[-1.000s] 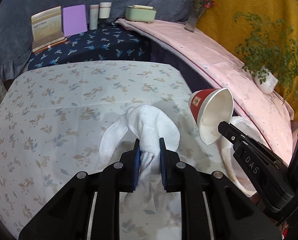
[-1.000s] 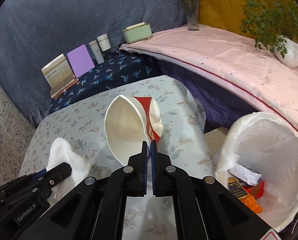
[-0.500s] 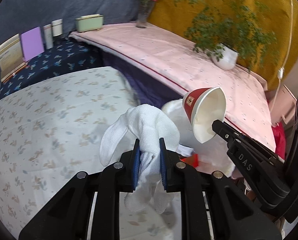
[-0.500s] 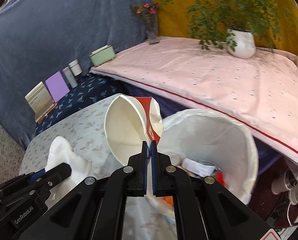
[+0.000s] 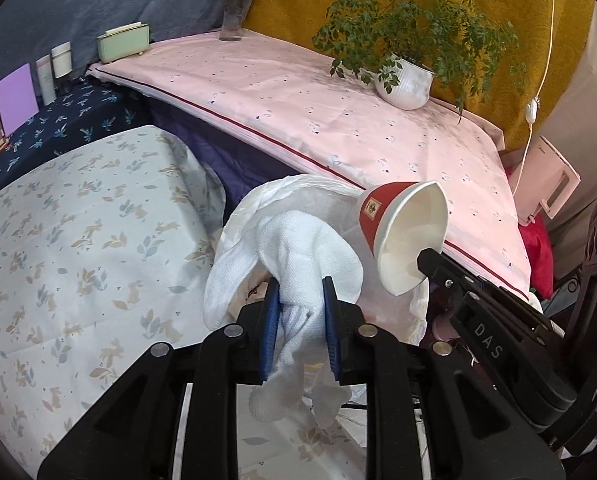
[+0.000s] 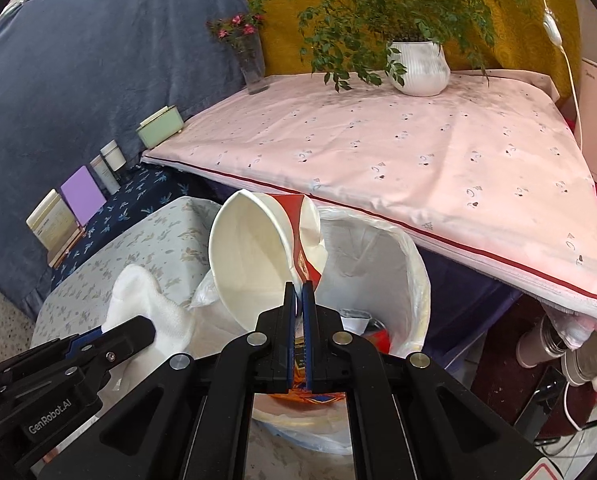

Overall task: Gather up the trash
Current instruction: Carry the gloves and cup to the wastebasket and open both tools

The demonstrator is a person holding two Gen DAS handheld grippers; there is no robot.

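Observation:
My left gripper [image 5: 298,284] is shut on a crumpled white cloth [image 5: 298,252] and holds it over the near rim of a white-lined trash bin [image 5: 282,192]. My right gripper [image 6: 298,290] is shut on the rim of a red and white paper cup [image 6: 258,252], held on its side above the bin's opening [image 6: 378,256]. The cup also shows in the left wrist view [image 5: 406,232], pinched by the right gripper's fingers [image 5: 438,264]. The cloth shows at the left in the right wrist view [image 6: 146,300]. Paper and orange wrappers [image 6: 374,336] lie inside the bin.
A floral-cloth table [image 5: 78,240] lies to the left. A pink-covered bed [image 6: 418,152] runs behind the bin, with a potted plant [image 6: 418,64] and flower vase [image 6: 252,64]. Books and bottles [image 6: 78,196] stand on a dark blue surface. Cables and pipes [image 6: 558,352] lie at right.
Both grippers have moved right, off the floral table to above the trash bin, carrying the cloth and the cup. Both grips are unchanged.

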